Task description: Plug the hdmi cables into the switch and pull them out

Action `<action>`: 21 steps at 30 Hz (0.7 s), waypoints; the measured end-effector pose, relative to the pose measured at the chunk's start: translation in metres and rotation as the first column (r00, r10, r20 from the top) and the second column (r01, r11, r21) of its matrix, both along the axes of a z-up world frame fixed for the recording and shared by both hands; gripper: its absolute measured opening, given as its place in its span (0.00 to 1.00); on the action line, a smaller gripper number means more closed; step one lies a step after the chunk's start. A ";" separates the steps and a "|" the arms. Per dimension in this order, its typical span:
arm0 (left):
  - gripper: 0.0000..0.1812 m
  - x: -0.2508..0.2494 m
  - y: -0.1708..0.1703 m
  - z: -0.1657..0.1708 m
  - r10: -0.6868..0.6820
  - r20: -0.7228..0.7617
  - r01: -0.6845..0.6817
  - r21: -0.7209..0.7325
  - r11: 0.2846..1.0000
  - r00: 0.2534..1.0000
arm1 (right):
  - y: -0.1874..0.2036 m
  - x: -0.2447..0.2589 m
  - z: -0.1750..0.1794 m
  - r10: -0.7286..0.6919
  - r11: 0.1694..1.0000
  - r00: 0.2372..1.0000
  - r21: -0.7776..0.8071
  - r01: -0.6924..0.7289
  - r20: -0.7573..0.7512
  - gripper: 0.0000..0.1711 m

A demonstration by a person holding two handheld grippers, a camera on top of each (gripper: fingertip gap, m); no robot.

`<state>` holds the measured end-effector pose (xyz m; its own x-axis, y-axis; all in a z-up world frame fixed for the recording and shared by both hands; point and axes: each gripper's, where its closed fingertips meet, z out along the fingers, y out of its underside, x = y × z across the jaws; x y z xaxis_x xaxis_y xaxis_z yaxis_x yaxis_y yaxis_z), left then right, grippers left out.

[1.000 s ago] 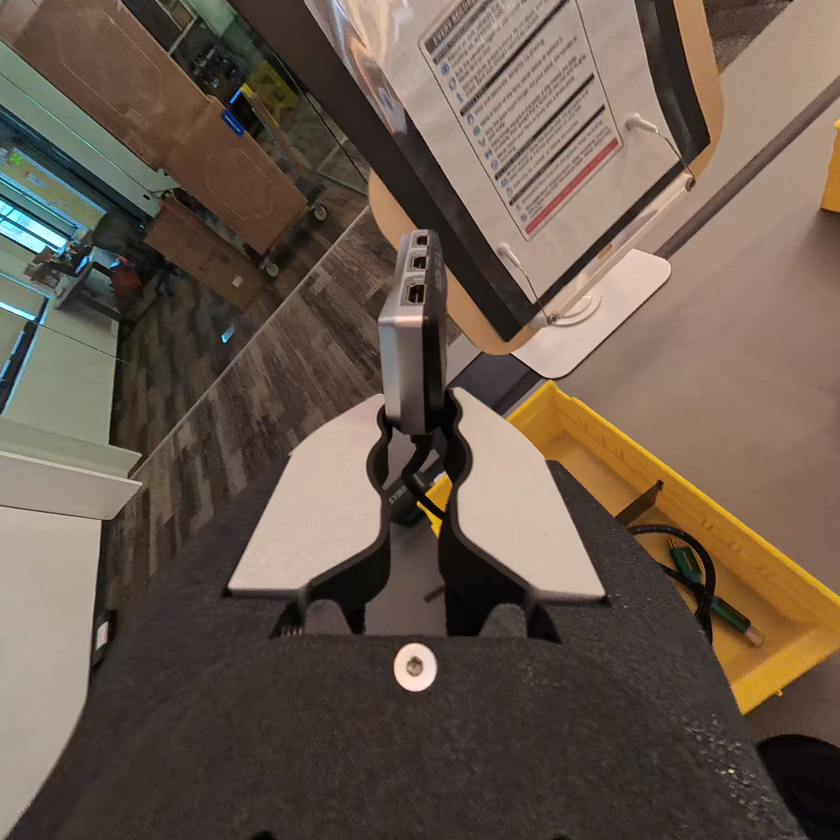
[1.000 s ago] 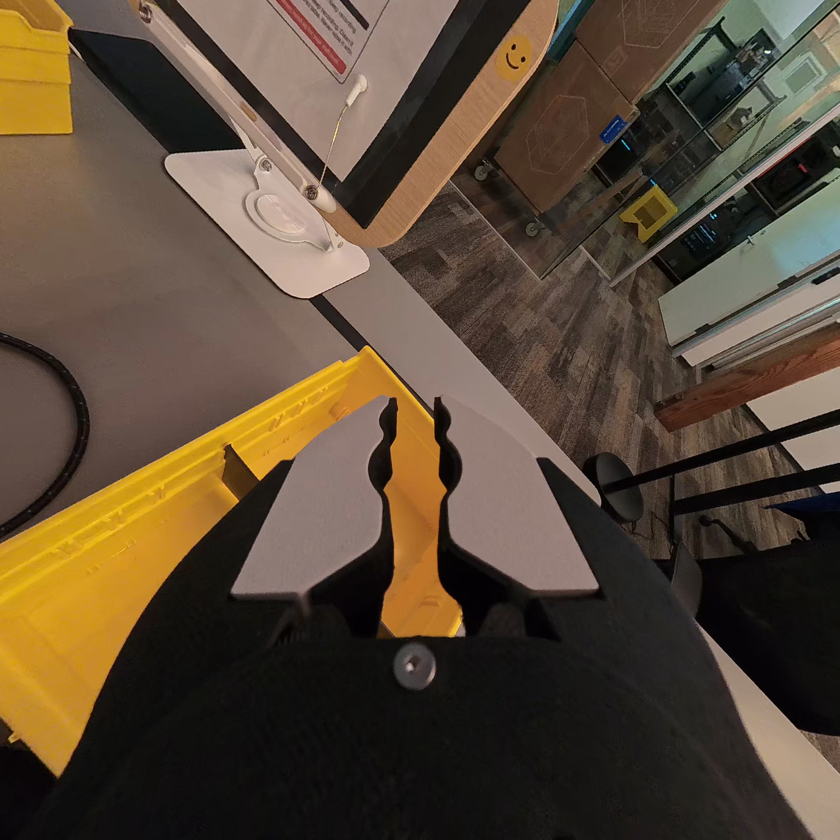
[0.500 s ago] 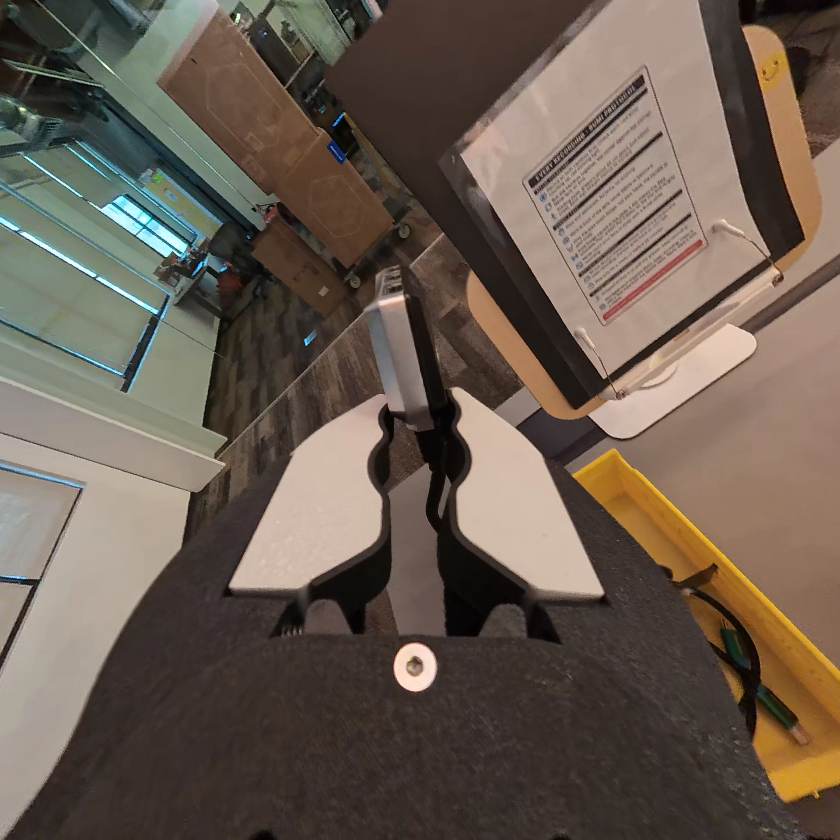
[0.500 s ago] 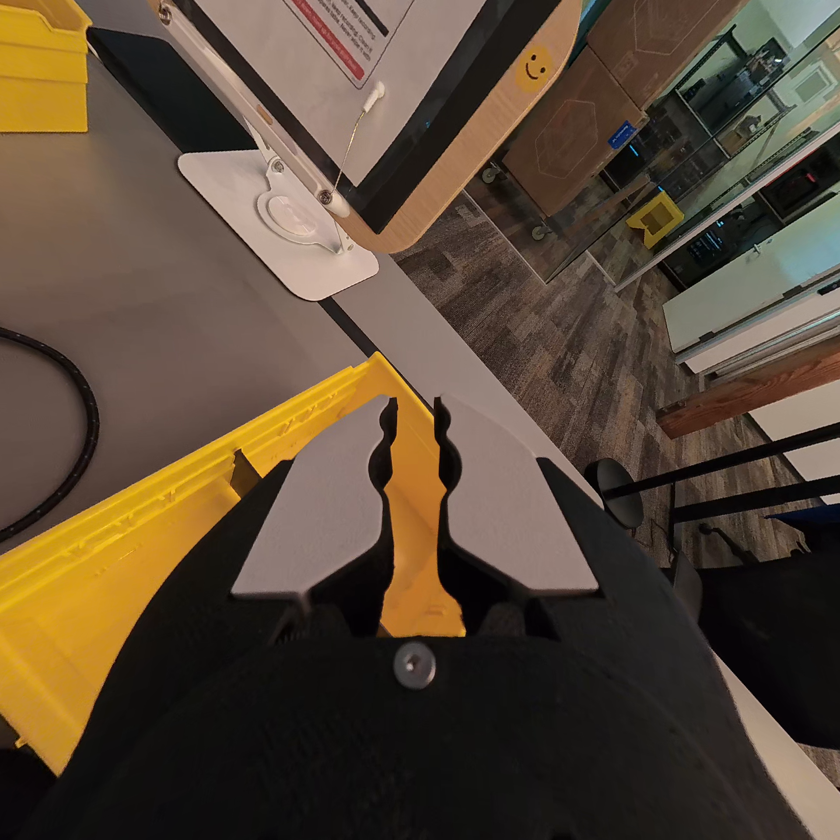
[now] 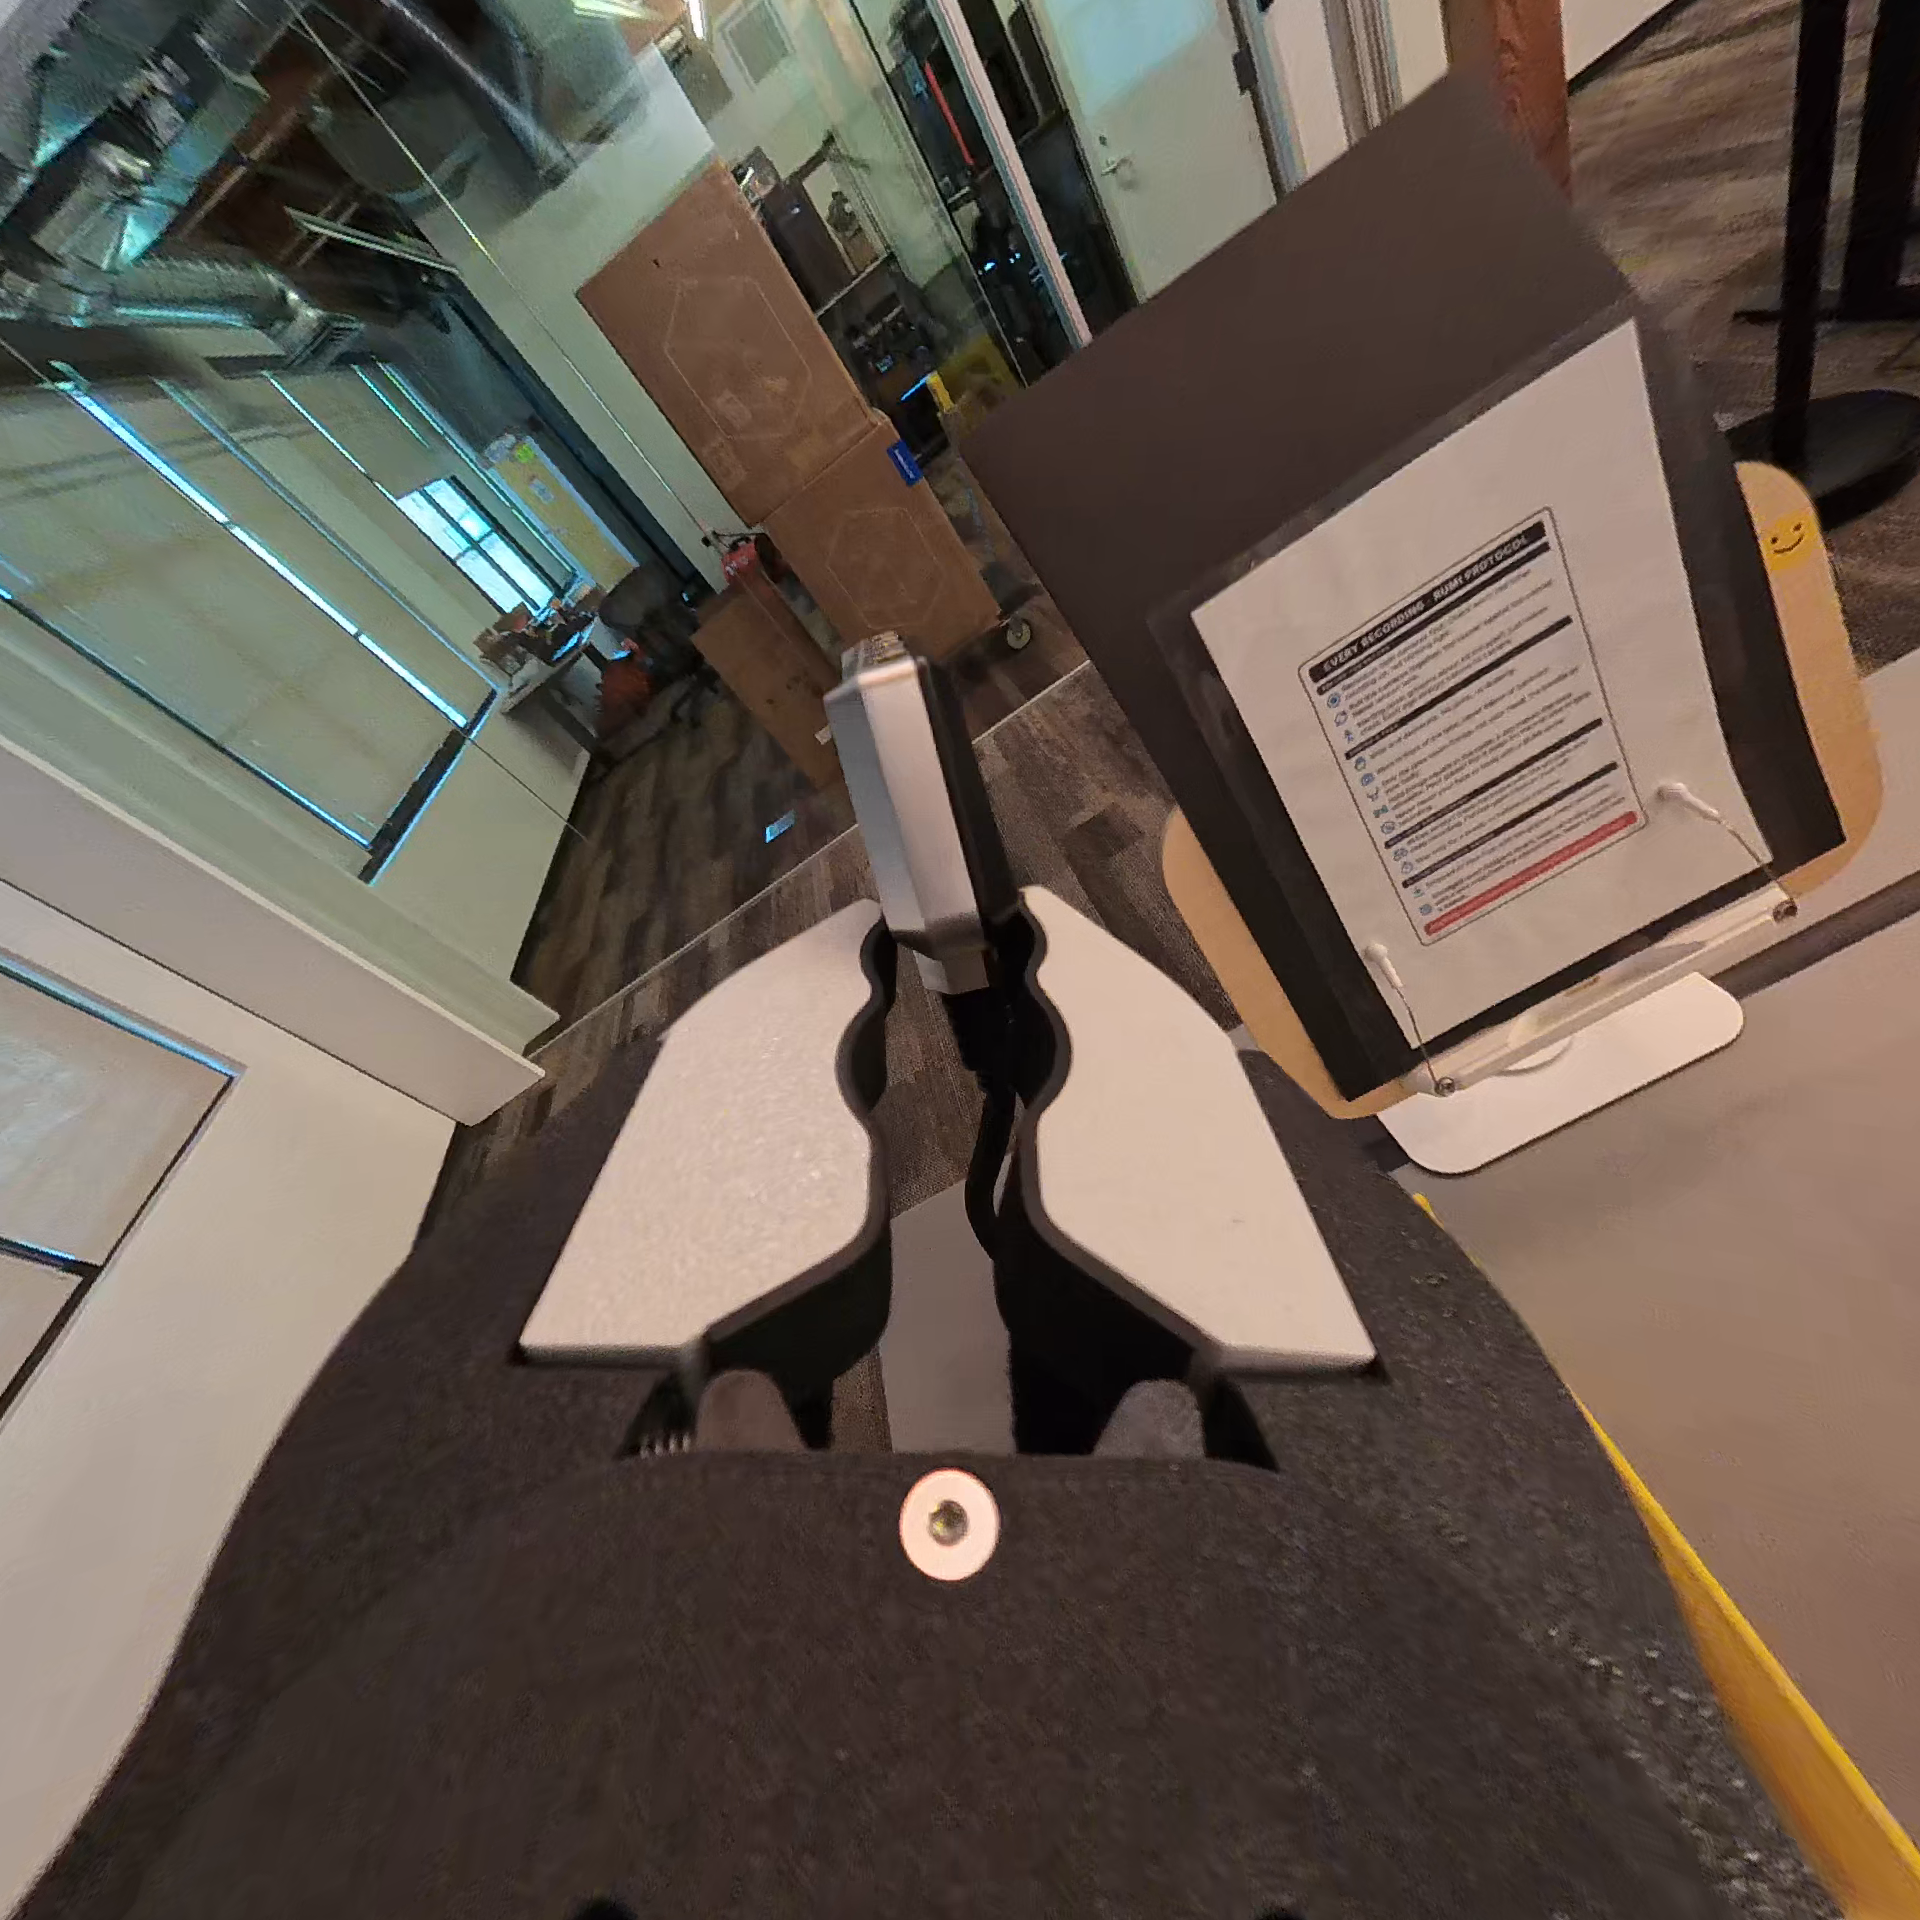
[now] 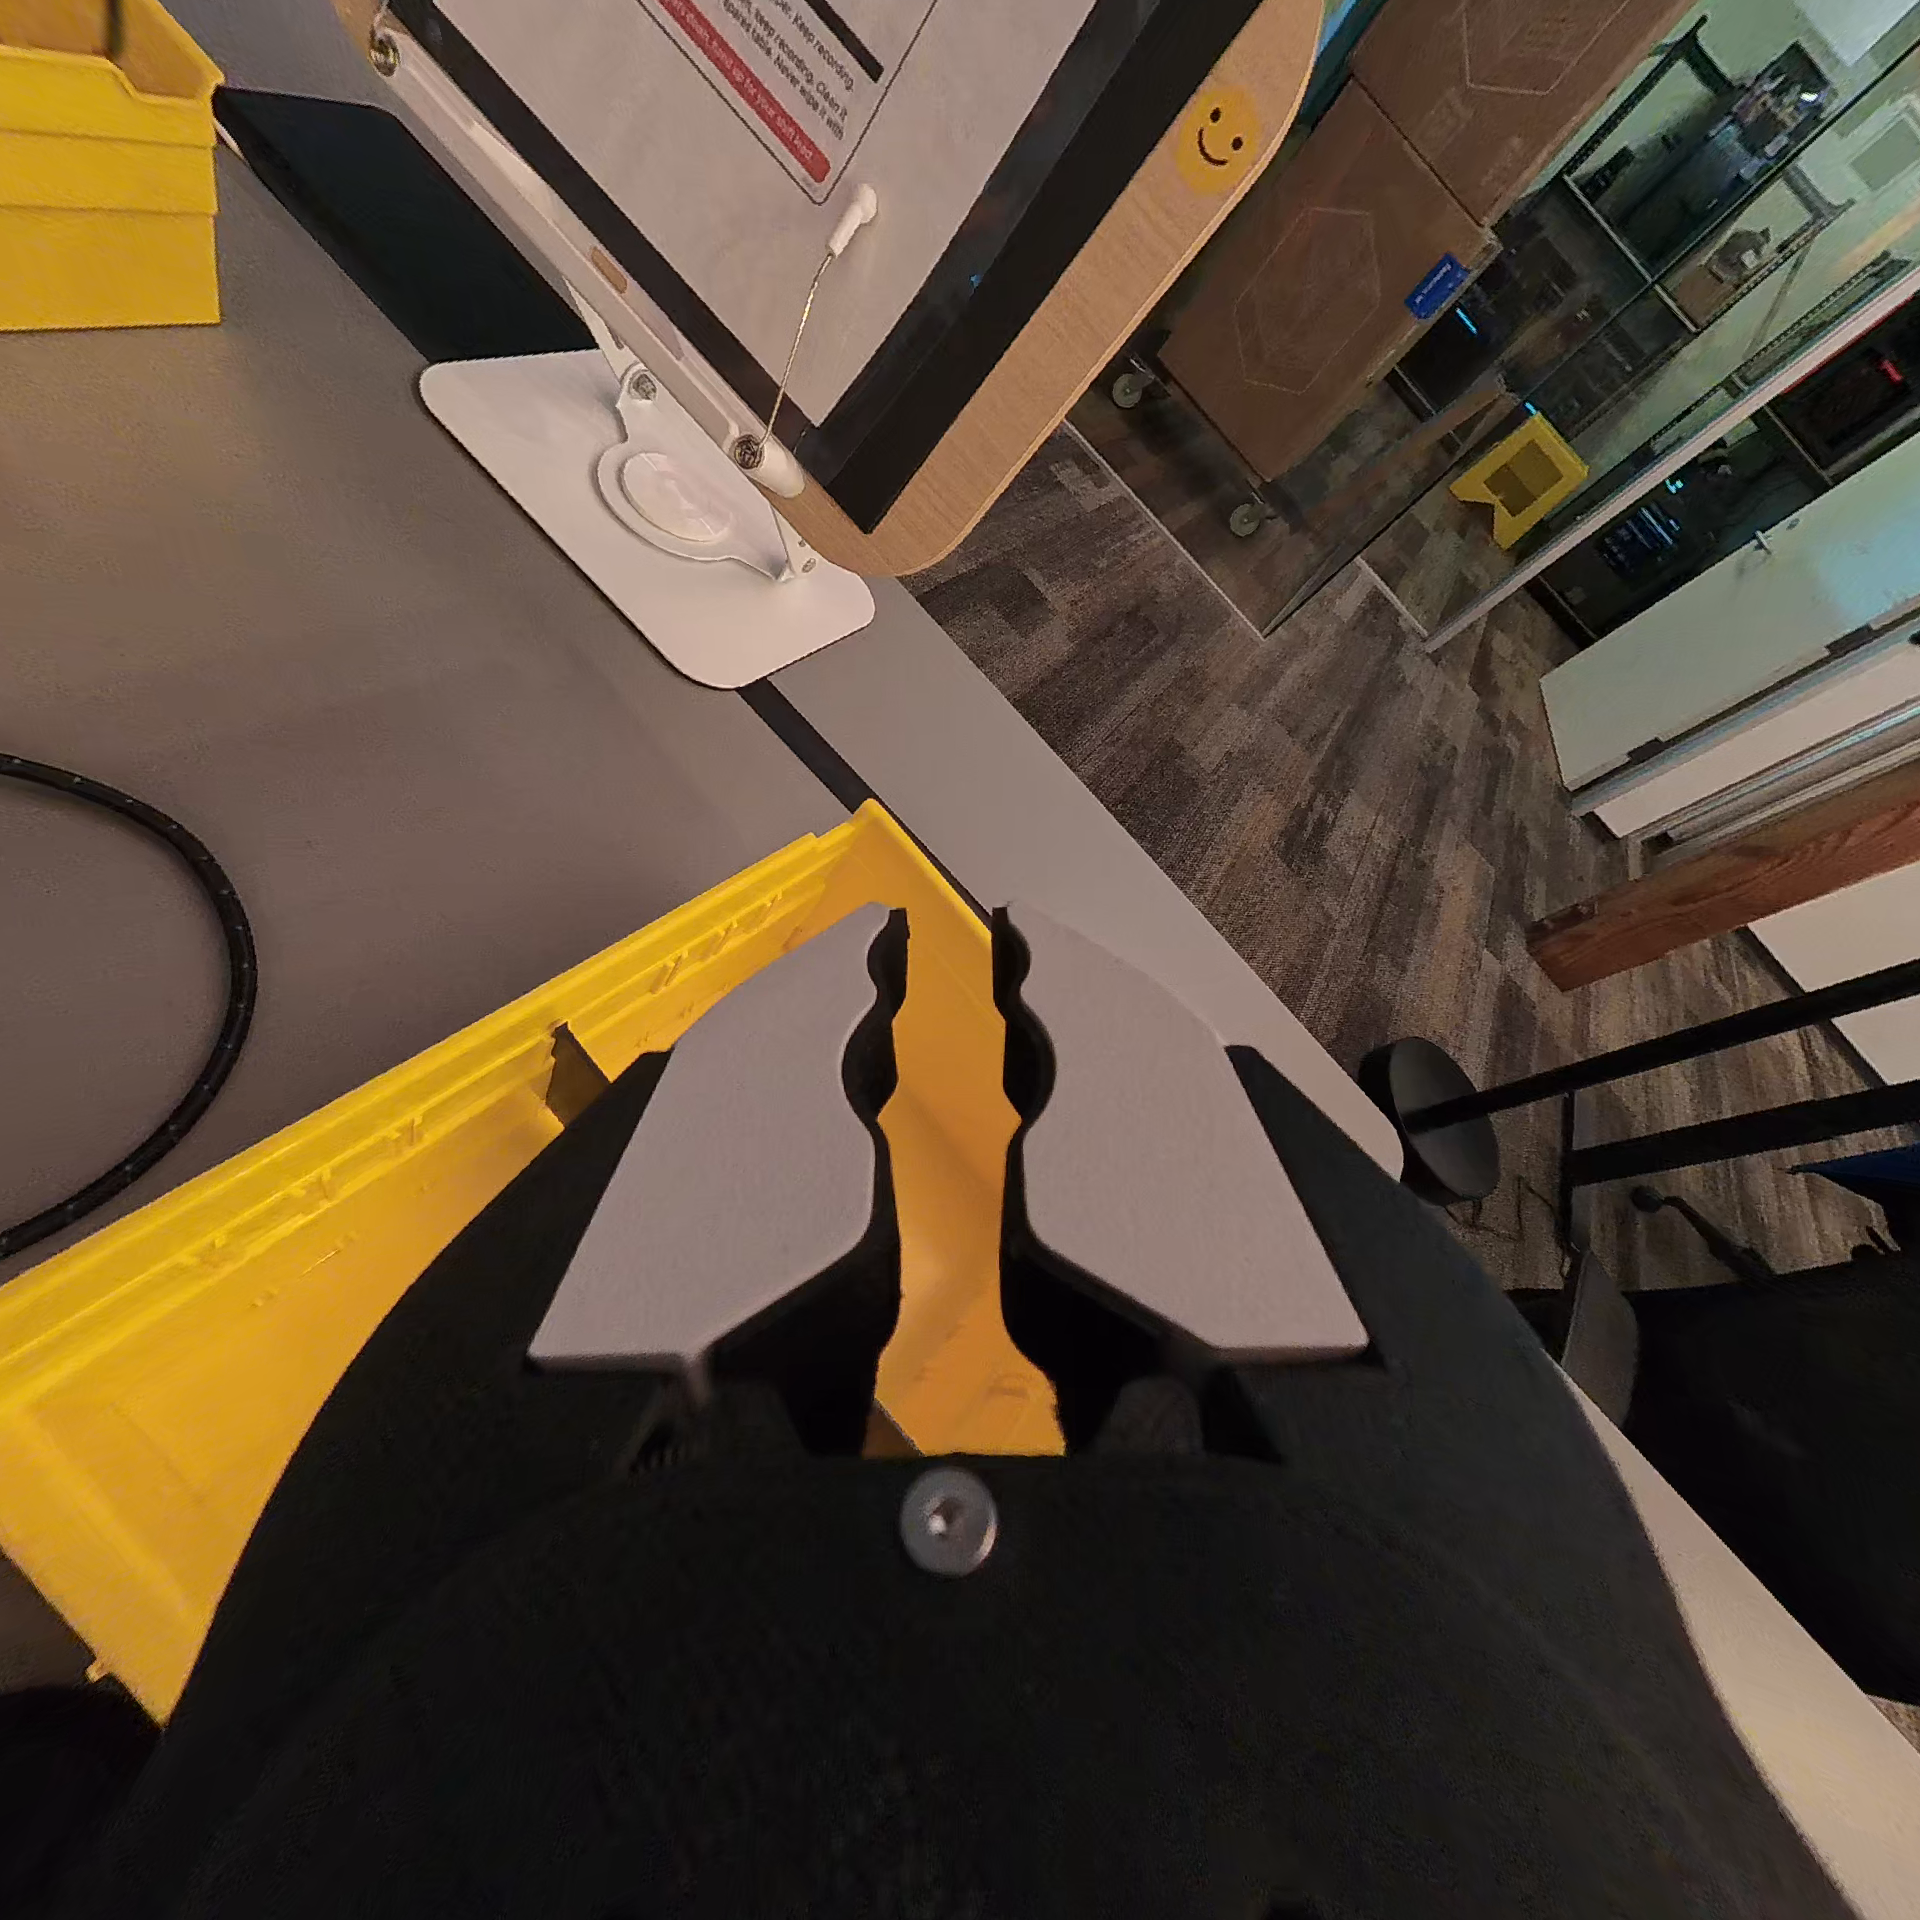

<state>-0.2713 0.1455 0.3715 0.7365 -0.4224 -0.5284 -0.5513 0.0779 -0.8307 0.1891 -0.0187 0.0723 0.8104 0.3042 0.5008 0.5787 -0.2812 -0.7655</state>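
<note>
My left gripper (image 5: 951, 914) is shut on the lower end of the grey HDMI switch (image 5: 909, 800) and holds it upright in the air, edge-on, so its ports are hidden. A black cable (image 5: 987, 1122) hangs from the switch's lower end, down between the fingers. My right gripper (image 6: 951, 920) is empty, its jaws a narrow gap apart, above the far corner of a yellow bin (image 6: 416, 1153). A black braided cable (image 6: 234, 966) curves across the grey table (image 6: 416, 727) to the left of the bin.
A white stand holding a printed sheet (image 5: 1475, 727) sits at the table's far edge; its base also shows in the right wrist view (image 6: 675, 520). A second yellow bin (image 6: 104, 208) is at the far left. The yellow bin's rim (image 5: 1766, 1725) shows at lower right. Beyond the table edge is carpeted floor (image 6: 1299, 779). Across from one pair of fingers to the other is roughly 60 centimeters.
My left gripper has tilted upward with the switch; the switch's ports and the bin's cables have dropped out of sight. The right gripper has shifted slightly and stays empty.
</note>
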 end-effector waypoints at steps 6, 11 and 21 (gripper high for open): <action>0.10 0.020 -0.018 0.006 -0.050 -0.019 0.050 -0.001 0.999 0.999 | -0.001 -0.007 0.003 0.029 0.999 0.999 0.013 -0.029 -0.014 0.10; 0.10 0.059 -0.056 -0.012 -0.165 -0.052 0.165 -0.004 0.986 0.985 | -0.003 -0.048 0.015 0.158 0.987 0.983 0.050 -0.154 -0.090 0.10; 0.10 0.133 -0.157 -0.111 -0.501 -0.086 0.498 -0.057 0.865 0.861 | -0.050 -0.190 0.053 0.633 0.774 0.730 0.223 -0.592 -0.259 0.15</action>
<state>-0.1383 -0.0115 0.2601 0.3691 -0.7381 -0.5648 -0.5214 0.3387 -0.7833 -0.0006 -0.0688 0.1253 0.5822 0.7438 0.3284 0.3275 0.1552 -0.9320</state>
